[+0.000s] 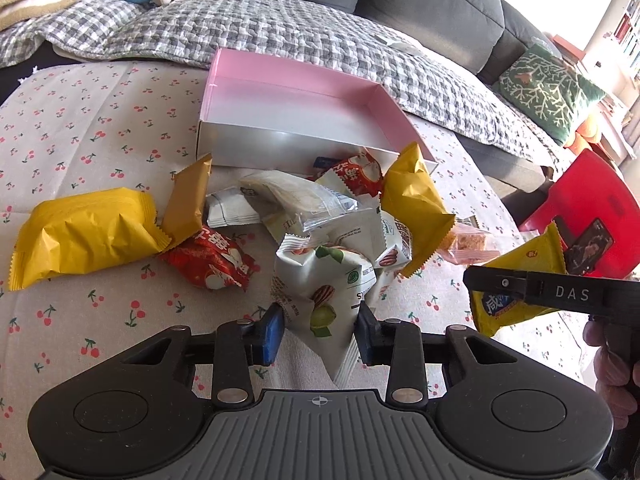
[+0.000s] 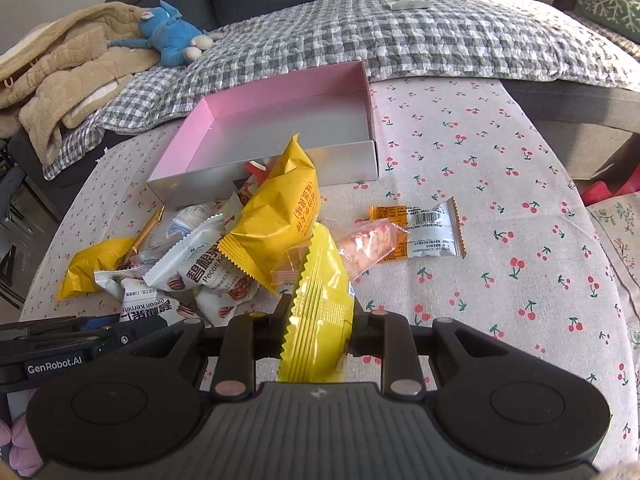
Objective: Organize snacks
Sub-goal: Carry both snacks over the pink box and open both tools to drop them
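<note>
While clamped between the blue pads of the left gripper, white pecan-kernel packet hangs point-down, lifted clear of the cherry-print tablecloth. Jaws narrowed onto the packet's crinkled sides, both pads pressing the foil.

Right gripper fully clenched on a yellow snack packet, serrated seam upright between the fingers, packet body rising above them. Same packet visible in the left wrist view behind the black bar marked DAS, near the table's right edge, with a hand wrapped round the handle below.

Just beyond the grippers, loose snack pile at the table's middle: white pecan packets, a clear-wrapped pale cake, red packets, an upright large yellow pouch leaning at the pile's far side. Further yellow pouch lying flat toward the left edge, a smaller gold packet standing against it. Pink cereal bar in clear wrap just right of the pile; orange-and-silver sachet touching it, toward the right edge.

Pink-lined open box at the table's far edge, silver outer wall facing the pile, interior bare as far as visible. Behind the table, sofa covered with grey checked quilt; blue plush toy and beige blanket at its left, green cushion at its right, red stool beside the table.
</note>
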The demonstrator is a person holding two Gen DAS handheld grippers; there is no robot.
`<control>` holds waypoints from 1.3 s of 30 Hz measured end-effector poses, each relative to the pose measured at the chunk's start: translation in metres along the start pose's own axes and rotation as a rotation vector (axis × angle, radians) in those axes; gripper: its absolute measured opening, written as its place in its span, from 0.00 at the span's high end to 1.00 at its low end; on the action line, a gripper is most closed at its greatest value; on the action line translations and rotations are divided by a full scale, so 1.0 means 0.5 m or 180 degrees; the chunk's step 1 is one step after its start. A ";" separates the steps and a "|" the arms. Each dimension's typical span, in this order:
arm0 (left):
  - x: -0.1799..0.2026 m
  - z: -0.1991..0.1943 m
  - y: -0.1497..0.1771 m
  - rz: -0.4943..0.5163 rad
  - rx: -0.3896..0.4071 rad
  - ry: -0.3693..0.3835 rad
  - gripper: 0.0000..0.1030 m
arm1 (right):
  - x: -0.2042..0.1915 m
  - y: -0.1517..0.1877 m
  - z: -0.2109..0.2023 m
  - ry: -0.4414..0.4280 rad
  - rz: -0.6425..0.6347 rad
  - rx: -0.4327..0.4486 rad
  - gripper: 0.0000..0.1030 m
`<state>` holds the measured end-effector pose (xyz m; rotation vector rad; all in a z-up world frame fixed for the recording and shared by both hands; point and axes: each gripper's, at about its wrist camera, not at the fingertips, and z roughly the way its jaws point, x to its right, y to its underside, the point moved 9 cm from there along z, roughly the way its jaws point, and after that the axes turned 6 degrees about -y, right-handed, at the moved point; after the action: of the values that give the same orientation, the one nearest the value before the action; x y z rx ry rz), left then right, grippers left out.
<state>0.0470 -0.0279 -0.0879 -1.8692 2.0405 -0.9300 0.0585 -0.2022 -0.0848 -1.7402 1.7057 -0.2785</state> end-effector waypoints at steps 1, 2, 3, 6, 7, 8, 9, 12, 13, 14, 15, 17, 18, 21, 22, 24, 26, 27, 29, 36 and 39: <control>0.004 -0.006 0.000 0.0011 0.0017 0.0015 0.67 | -0.002 0.000 -0.004 -0.0003 -0.0003 0.0015 0.78; 0.007 -0.012 -0.002 0.0020 0.0038 0.0034 0.67 | -0.003 -0.001 -0.007 -0.0008 -0.0011 0.0032 0.78; 0.010 -0.017 -0.004 0.0029 0.0059 0.0049 0.67 | -0.004 -0.001 -0.012 -0.0018 -0.0017 0.0050 0.78; 0.018 -0.037 -0.009 0.0051 0.0133 0.0092 0.67 | -0.009 -0.007 -0.023 -0.0056 -0.0020 0.0100 0.78; 0.023 -0.044 -0.011 0.0057 0.0161 0.0111 0.67 | -0.011 -0.011 -0.027 -0.0066 -0.0021 0.0121 0.78; 0.025 -0.051 -0.014 0.0061 0.0188 0.0129 0.67 | -0.013 -0.013 -0.030 -0.0074 -0.0022 0.0142 0.78; 0.029 -0.059 -0.017 0.0068 0.0219 0.0144 0.67 | -0.015 -0.016 -0.034 -0.0084 -0.0025 0.0163 0.78; 0.038 -0.079 -0.027 0.0074 0.0304 0.0193 0.67 | -0.021 -0.025 -0.044 -0.0132 -0.0029 0.0219 0.78; 0.042 -0.085 -0.031 0.0079 0.0331 0.0207 0.67 | -0.023 -0.029 -0.048 -0.0148 -0.0034 0.0243 0.78; 0.045 -0.090 -0.035 0.0088 0.0359 0.0217 0.67 | -0.026 -0.033 -0.052 -0.0159 -0.0043 0.0267 0.78; 0.047 -0.095 -0.040 0.0100 0.0387 0.0225 0.67 | -0.030 -0.038 -0.055 -0.0166 -0.0059 0.0289 0.78; 0.049 -0.102 -0.052 0.0106 0.0438 0.0215 0.67 | -0.038 -0.051 -0.061 -0.0179 -0.0099 0.0337 0.78; 0.050 -0.104 -0.058 0.0109 0.0463 0.0208 0.67 | -0.041 -0.058 -0.064 -0.0184 -0.0111 0.0365 0.78; 0.049 -0.103 -0.081 0.0118 0.0531 0.0138 0.67 | -0.048 -0.087 -0.066 -0.0174 -0.0137 0.0447 0.78; 0.048 -0.100 -0.090 0.0114 0.0545 0.0107 0.67 | -0.050 -0.098 -0.064 -0.0166 -0.0146 0.0468 0.78; 0.044 -0.091 -0.108 0.0104 0.0562 0.0039 0.67 | -0.052 -0.119 -0.054 -0.0156 -0.0147 0.0486 0.78; 0.039 -0.080 -0.127 0.0085 0.0576 -0.0041 0.67 | -0.052 -0.139 -0.037 -0.0132 -0.0126 0.0486 0.78; 0.036 -0.075 -0.137 0.0088 0.0589 -0.0077 0.67 | -0.050 -0.150 -0.027 -0.0107 -0.0117 0.0496 0.78; 0.028 -0.062 -0.158 0.0110 0.0628 -0.0184 0.67 | -0.046 -0.168 -0.007 -0.0063 -0.0112 0.0499 0.78; 0.001 0.005 -0.264 0.0152 0.0766 -0.0477 0.67 | -0.019 -0.233 0.057 -0.0130 -0.0037 0.0491 0.78; -0.006 0.049 -0.308 0.0196 0.0783 -0.0621 0.67 | -0.005 -0.266 0.088 -0.0158 0.0000 0.0520 0.78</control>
<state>0.1865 -0.0310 -0.0181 -1.6865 1.7720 -0.8984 0.1906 -0.1974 -0.0382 -1.6149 1.6011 -0.3615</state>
